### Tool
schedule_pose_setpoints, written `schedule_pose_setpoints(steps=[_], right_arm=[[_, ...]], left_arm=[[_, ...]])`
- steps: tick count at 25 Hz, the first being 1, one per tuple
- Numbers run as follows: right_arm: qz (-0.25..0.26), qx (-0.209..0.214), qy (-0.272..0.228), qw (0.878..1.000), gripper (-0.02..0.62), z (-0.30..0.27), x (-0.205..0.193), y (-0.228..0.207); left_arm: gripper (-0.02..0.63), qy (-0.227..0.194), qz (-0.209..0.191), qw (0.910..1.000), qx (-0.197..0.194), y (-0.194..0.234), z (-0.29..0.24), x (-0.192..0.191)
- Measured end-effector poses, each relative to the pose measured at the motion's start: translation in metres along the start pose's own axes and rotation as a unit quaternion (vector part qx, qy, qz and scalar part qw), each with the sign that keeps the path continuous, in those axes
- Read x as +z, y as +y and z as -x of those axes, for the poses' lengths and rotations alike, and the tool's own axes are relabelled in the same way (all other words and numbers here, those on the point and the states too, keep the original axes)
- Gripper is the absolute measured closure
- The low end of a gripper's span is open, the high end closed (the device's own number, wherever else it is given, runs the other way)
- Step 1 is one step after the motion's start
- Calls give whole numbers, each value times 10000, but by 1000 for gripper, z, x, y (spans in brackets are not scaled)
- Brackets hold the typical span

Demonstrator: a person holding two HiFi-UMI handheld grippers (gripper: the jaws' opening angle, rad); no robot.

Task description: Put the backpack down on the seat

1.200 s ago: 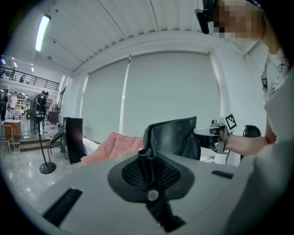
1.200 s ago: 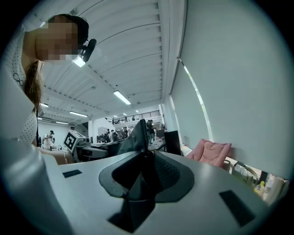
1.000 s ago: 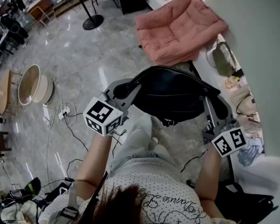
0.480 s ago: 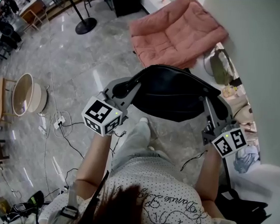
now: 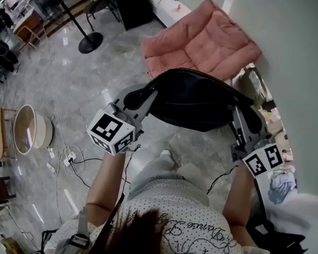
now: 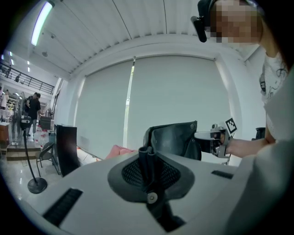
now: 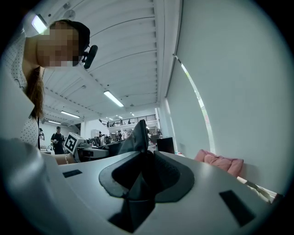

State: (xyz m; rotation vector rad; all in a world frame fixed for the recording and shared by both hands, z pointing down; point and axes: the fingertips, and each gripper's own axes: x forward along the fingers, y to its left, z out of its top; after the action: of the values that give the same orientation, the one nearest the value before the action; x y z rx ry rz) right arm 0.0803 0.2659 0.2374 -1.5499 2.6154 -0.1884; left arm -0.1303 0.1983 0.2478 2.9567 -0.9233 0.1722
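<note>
Black backpack clenched at nine o'clock by left gripper, three o'clock by right gripper; pink seat at twelve.

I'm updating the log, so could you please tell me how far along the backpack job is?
Done: the backpack is lifted, gripped at one end by the left tool and at the other by the right tool. In hand: it hangs between them above the floor, short of the pink seat. Left: bring it over the seat, lower it and let go.
</note>
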Motion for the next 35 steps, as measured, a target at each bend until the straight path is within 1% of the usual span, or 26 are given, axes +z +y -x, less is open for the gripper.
schedule_pose_setpoints(steps=[3, 5, 10, 15, 19, 23, 26, 28, 31, 35], right_arm=[[-29, -5, -45, 10000, 497, -13, 3, -11], [-54, 24, -33, 10000, 497, -22, 3, -20], [-174, 182, 93, 9996, 497, -58, 0, -65], [-236, 519, 243, 9981, 497, -97, -3, -120], [-174, 834, 235, 9961, 497, -127, 18, -165], [-89, 1060, 196, 9941, 497, -144, 40, -206], [-118, 1198, 184, 9926, 497, -152, 49, -220], [-142, 1253, 230, 9918, 497, -158, 49, -225], [-201, 1324, 288, 9906, 497, -174, 42, -230], [-240, 1338, 348, 9901, 497, -192, 29, -238]], left_arm=[[581, -35, -46, 10000, 7, 13, -13, 6], [580, -14, -2, 10000, 20, 20, -22, 6], [580, 117, 132, 9997, 184, 47, -64, 2], [580, 191, 307, 9978, 555, 70, -114, -4], [580, 65, 338, 9955, 882, 86, -154, 15], [580, -32, 304, 9931, 1134, 90, -189, 35], [580, -72, 349, 9909, 1296, 90, -200, 42], [581, 6, 398, 9899, 1358, 93, -204, 40], [580, 118, 431, 9887, 1429, 107, -210, 31], [580, 147, 489, 9882, 1444, 124, -218, 18]])
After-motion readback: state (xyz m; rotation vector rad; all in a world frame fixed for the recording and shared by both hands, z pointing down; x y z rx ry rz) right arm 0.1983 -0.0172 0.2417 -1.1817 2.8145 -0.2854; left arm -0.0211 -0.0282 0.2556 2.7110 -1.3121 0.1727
